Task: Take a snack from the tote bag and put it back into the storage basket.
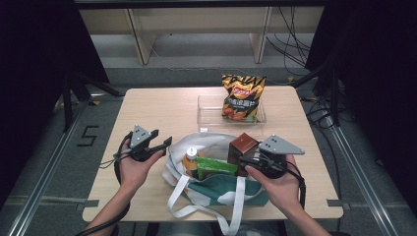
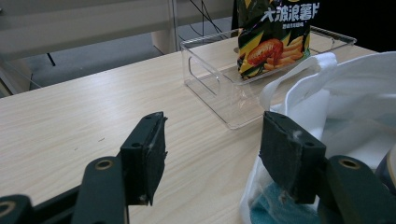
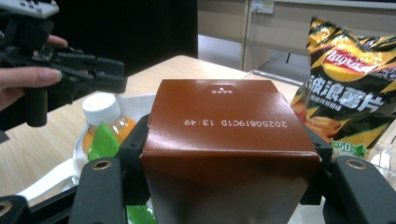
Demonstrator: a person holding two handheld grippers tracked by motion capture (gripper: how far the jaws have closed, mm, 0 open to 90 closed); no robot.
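So the right tongs point(image 1: 250, 158) have their jaws clamped on the sides of a brown box point(image 1: 243, 146), sitting just right of centre in the high view, right above the open mouth of the white and green tote bag point(image 1: 216, 189). In the right gripper view the box point(image 3: 229, 140) fills the gap between both jaws, and the pads look seated on its side faces. The left tongs point(image 1: 160, 143) are spread open with nothing in them, hovering at the bag's left rim; in the left gripper view there's just bare bench point(image 2: 84, 116) between the jaws.

What I'd worry about: it's thin cardboard, so a hard squeeze could dent it, and a loose one could let it slide down into the bag, right onto the orange bottle point(image 1: 191, 161) and green packet point(image 1: 215, 167) just beside it. If the box is meant for the clear bin point(image 1: 209, 115) in the upper middle, the chip bag point(image 1: 242, 97) is standing in there already, so a careless set-down could knock it over. Also the left tongs aren't pinning the bag, so the box could drag the fabric along if it catches on the rim
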